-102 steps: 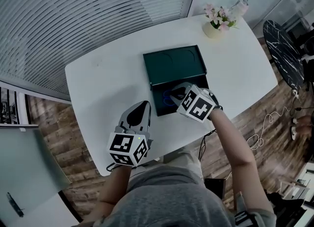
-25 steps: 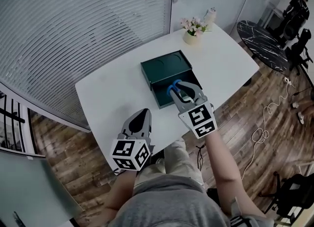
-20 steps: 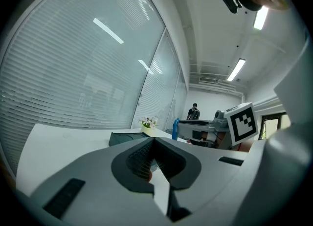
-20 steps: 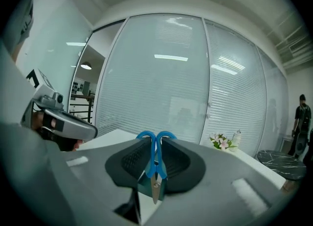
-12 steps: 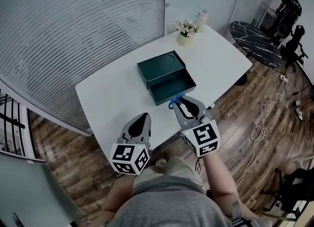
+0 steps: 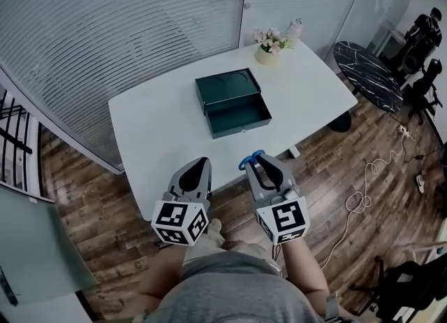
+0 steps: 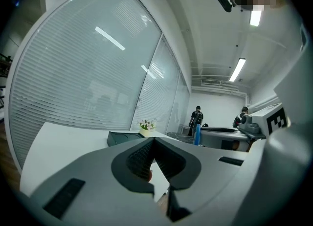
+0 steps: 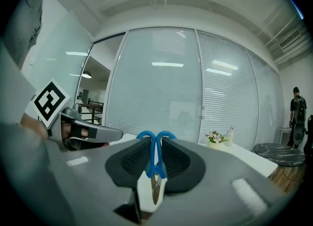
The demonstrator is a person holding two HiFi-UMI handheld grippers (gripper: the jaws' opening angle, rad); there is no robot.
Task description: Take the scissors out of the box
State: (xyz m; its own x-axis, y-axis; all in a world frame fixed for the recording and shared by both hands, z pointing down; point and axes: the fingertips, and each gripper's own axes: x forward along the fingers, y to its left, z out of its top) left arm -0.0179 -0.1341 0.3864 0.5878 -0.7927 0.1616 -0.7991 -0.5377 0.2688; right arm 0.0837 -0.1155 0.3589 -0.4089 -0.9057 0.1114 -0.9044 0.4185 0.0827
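Fingers of the left gripper are pressed together at their tips, with nothing between them. They are grey, smooth plastic outside, with dark ribbed pads inside that form a rounded hollow behind the tips.

Further right on the white, rounded table stands the box — dark green, rectangular and flat, with its shallow drawer pulled open toward the person.

The right gripper has the same grey shell and ribbed black pads, and its jaws are closed on the scissors. The two pads squeeze the blue plastic handles from both sides. The round blue loops stick out just past the fingertips, and the short metal blades point back between the fingers, toward the camera of this gripper. In the head view the scissors are in the air at the table's front edge, well apart from the box.

At the far right corner of the table — a small pot with pink flowers.
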